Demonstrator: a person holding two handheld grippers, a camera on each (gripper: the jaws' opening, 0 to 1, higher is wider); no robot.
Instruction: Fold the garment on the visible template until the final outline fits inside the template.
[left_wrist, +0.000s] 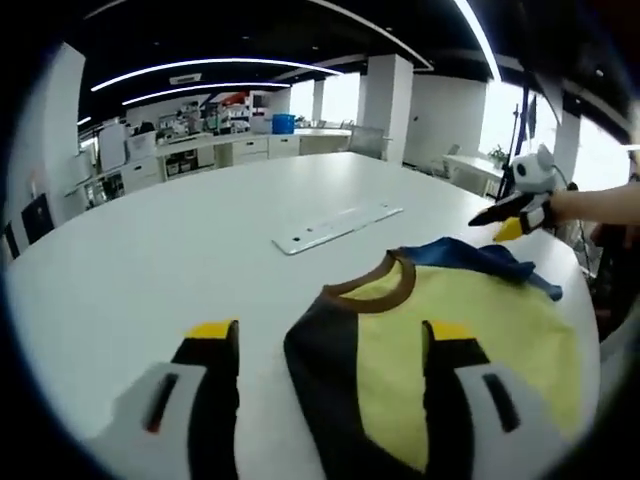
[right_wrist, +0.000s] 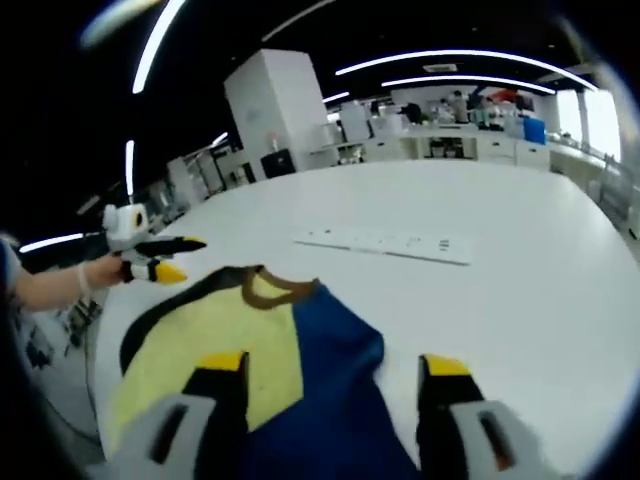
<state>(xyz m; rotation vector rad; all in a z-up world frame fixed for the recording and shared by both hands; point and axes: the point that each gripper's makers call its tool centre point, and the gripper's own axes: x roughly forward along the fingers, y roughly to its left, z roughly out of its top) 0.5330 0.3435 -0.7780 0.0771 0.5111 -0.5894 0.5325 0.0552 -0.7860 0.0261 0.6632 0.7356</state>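
I hold a two-jaw gripper in each hand above a large white table (left_wrist: 150, 250). My left gripper (left_wrist: 330, 345) has its jaws spread wide, pinching nothing, one jaw over bare table and the other over the garment (left_wrist: 480, 330). My right gripper (right_wrist: 330, 375) is likewise spread and empty, hovering over the same garment (right_wrist: 250, 340). The garment is a yellow shirt with a brown collar, dark left sleeve and blue right sleeve; it lies flat near the table's edge, the blue side rumpled. I cannot make out a template outline under it. Just beyond the collar lies a long white power strip (left_wrist: 335, 228), apart from the cloth. My worry is that the shirt sits close to the rim, so a hasty pull could drag it off the table; a shallow pinch could also catch one layer only and skew the fold. The strip could snag a flipped sleeve. Desks and shelves stand well apart in the background.
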